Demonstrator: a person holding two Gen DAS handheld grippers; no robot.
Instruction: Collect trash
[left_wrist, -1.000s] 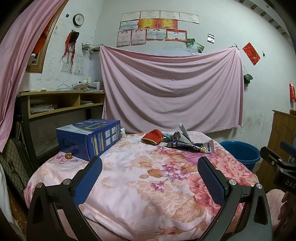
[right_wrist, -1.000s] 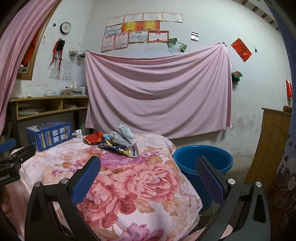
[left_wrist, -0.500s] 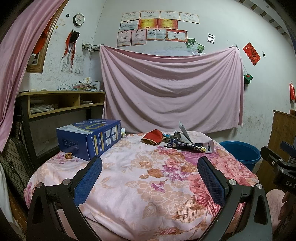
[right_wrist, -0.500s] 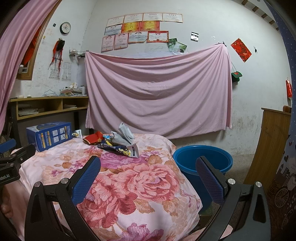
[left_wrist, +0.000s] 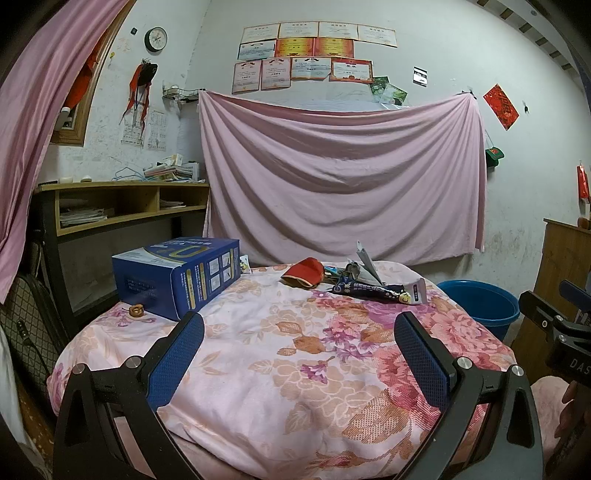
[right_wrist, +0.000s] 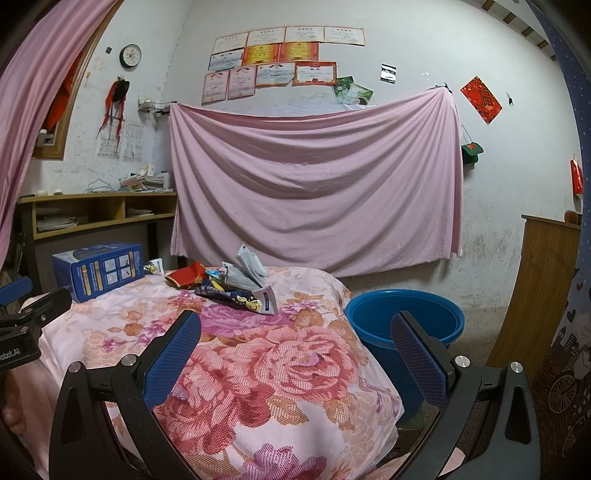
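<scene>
Both the left tool (left_wrist: 299, 339) and right tool (right_wrist: 295, 338) gape wide, empty, above the floral counter (left_wrist: 258, 369); wrappers (right_wrist: 236, 286) lie near the blue tub (right_wrist: 406, 317).

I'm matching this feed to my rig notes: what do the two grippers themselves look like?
Both look alike. The left gripper has a black angular frame with silver bolt heads and two fingers faced with blue textured pads. The right gripper has the same black frame and blue-padded fingers. Each gripper's black body, seen from the other camera, carries partial white lettering. No cables or sleeves show.
</scene>
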